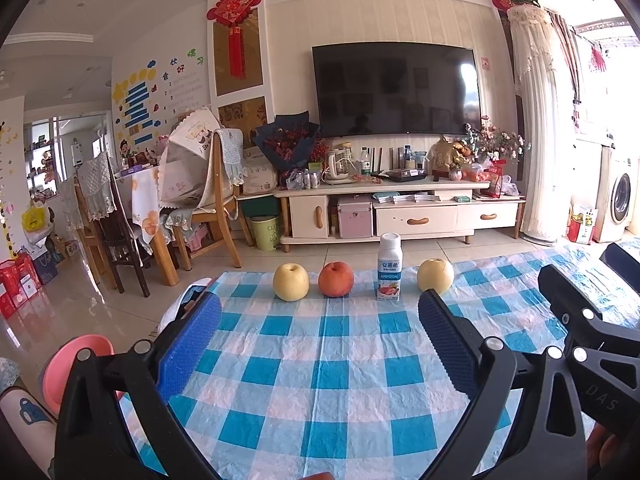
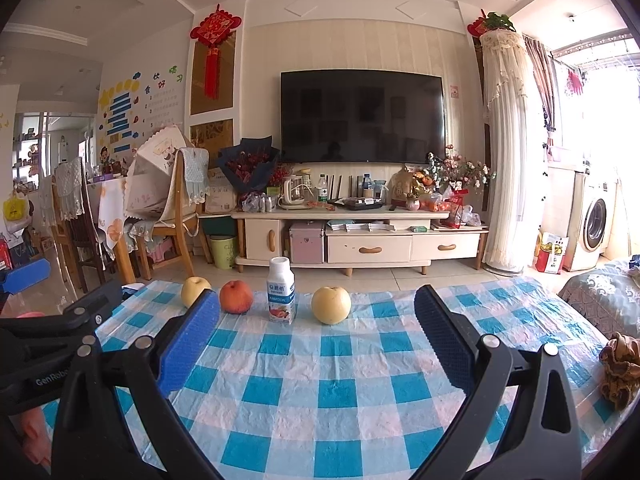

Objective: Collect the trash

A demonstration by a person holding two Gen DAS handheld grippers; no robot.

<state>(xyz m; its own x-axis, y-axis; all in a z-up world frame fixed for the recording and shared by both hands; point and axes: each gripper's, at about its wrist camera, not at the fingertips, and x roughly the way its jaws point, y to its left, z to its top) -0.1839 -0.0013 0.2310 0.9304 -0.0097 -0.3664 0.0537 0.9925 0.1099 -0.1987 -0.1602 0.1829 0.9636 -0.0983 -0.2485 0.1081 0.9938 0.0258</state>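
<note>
The left gripper (image 1: 320, 316) and right gripper (image 2: 316, 316) were both wide open, holding and touching nothing.

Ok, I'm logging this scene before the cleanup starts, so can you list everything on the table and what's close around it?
yogurt bottle: 1, white with blue label, upright in the row at the far edge, between peach and right pear
pears: 2, pale yellow, the two ends of the row
peach: 1, orange-red, left of the bottle
tablecloth: 1, blue and white check, covers the table
brown cloth thing: 1, brown, the table's right edge
pink basin: 1, pink, below the table's left side
left tool: 1, black with blue pads, open, empty
right tool: 1, same colours, open, empty
</note>
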